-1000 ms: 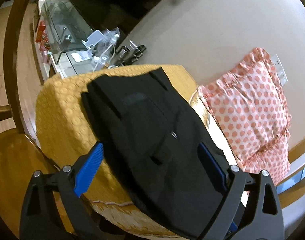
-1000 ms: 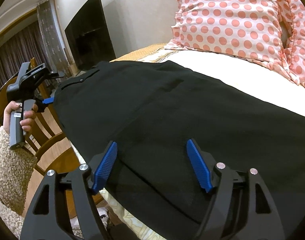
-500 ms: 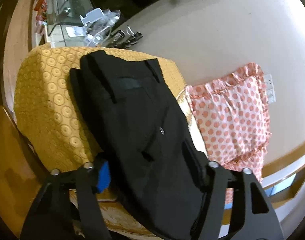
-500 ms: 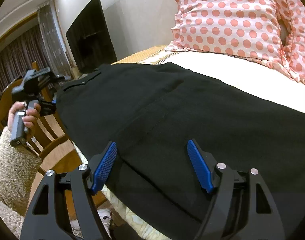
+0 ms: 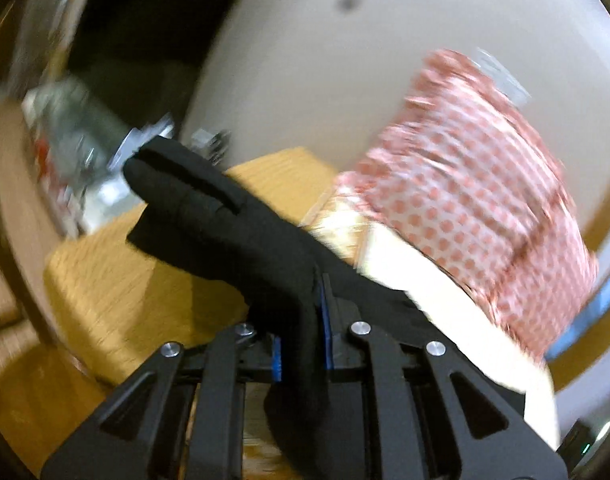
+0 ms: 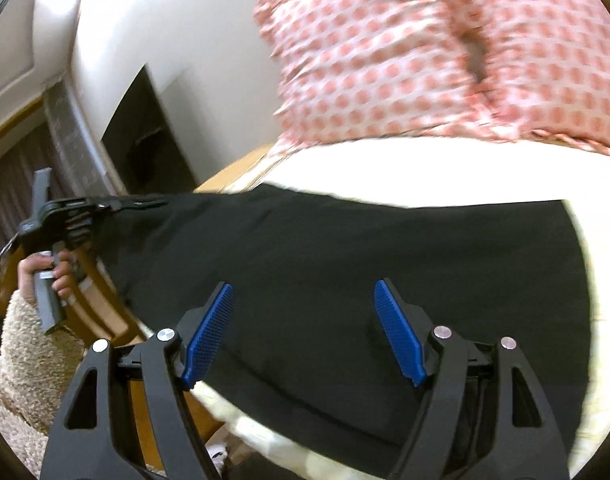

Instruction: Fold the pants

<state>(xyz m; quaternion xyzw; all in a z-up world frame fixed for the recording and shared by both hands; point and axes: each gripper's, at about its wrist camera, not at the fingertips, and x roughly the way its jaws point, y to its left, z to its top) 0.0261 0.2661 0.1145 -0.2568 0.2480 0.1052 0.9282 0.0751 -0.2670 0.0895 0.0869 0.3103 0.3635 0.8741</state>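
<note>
Left hand-held gripper (image 5: 301,344) is clamped down on the black pants (image 6: 345,280), with a bunched ridge of fabric pinched between its blue pads (image 5: 324,320) and rising out past the tips. From that wrist view the gripped end of the pants sticks up off the bed (image 5: 145,280) and runs away from the camera toward the far edge, over the yellow patterned bedspread (image 5: 117,276); the picture is pretty motion-blurred though. Right hand-held gripper (image 6: 305,332) has its jaws spread wide, blue pads (image 6: 209,332) on either side, hanging just over the near edge of the pants with nothing between them. In the right wrist view the pants lie mostly flat on the bed with their long axis running along the near edge, one end at the left where the left hand-held gripper (image 6: 145,203) has it, held in the person's left hand (image 6: 45,276), the other end squared off toward the right. Pink polka-dot pillow (image 6: 425,52) sits at the far edge against the wall, white sheet (image 6: 385,168) between it and the pants.
</note>
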